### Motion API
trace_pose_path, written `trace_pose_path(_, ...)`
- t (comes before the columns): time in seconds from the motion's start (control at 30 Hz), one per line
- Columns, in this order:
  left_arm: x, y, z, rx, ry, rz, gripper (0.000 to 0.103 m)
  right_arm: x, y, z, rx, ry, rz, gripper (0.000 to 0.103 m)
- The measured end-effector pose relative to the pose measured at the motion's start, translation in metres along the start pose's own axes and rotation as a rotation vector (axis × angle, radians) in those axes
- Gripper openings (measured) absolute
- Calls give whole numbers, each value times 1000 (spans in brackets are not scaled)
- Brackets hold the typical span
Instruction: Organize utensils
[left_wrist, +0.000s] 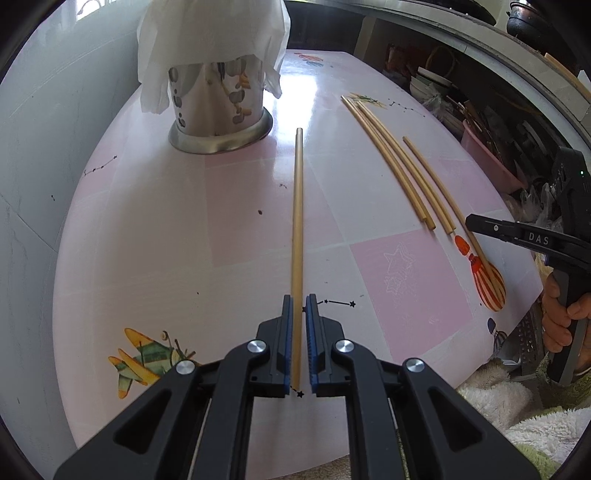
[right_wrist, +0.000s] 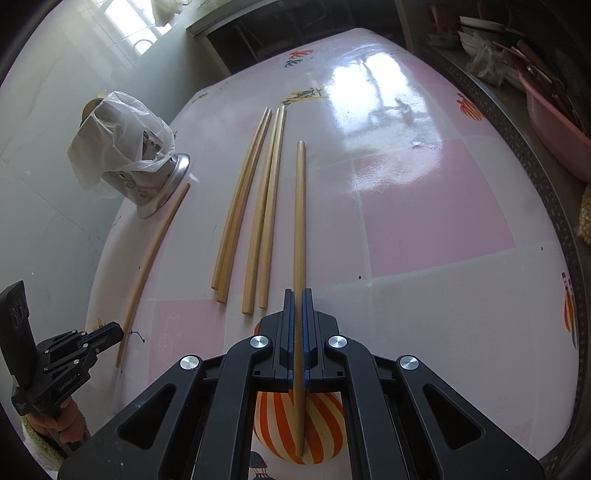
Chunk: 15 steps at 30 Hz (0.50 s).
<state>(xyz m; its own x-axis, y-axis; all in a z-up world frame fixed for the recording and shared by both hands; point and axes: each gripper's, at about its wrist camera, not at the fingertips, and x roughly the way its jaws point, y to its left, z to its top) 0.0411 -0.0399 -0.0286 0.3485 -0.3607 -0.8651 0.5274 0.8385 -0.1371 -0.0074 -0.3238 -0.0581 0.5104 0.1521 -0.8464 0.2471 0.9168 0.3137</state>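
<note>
Left gripper (left_wrist: 300, 297): fingers narrowly parted, not clamped; the table's print shows through the gap beside the right-hand pad.

Left-side chopstick (left_wrist: 297, 206): lying between those parted fingers, close against the left-hand blue pad (left_wrist: 287, 332), running straight ahead along the fingers' line; far tip pointing just right of the holder's base, near it; near end about level with the back of the pads.

Same chopstick from the right wrist view (right_wrist: 155, 251): flat on the table, far tip beside the holder's foot, near end by the left gripper's tip.

Right gripper (right_wrist: 297, 291): closed tight on the right-side chopstick (right_wrist: 300, 206), blue pads pressed to both its sides.

Grip point: towards the chopstick's near end; long part reaching forward past the fingertips, short part sticking back behind the pads, above a striped balloon print.

Loose chopsticks (right_wrist: 272, 206): four, in two close pairs on the table, between the two chopsticks at the grippers, roughly parallel to both and touching neither gripper.

Holder (left_wrist: 218, 103): perforated metal cup on a flared base, upright at the far left of the table, top draped in a thin white plastic bag (left_wrist: 207, 33).

Table (left_wrist: 147, 240): glossy, pink and white checks with small printed pictures.
</note>
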Motion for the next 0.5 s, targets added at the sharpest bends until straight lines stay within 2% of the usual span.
trace_pose_path(0.03, -3, 1, 2, -3, -15, -2, 13, 0, 0, 0, 1, 2, 13, 3)
trace_pose_path(0.1, -8, 2, 6, -16, -49, -10, 30, -2, 1, 0, -3, -5, 21, 6)
trace_pose_path(0.2, -14, 6, 14, -44, -96, -18, 51, -9, 4, 3, -24, -31, 32, 9)
trace_pose_path(0.27, -17, 10, 18, -58, -125, -10, 58, -13, 6, 5, -39, -52, 29, 12)
trace_pose_path(0.43, -20, 18, 26, -81, -191, -38, 62, -14, 10, 12, -59, -82, 17, 17)
trace_pose_path(0.5, -17, 23, 29, -114, -198, -72, 72, -14, 12, 16, -75, -95, 3, 23)
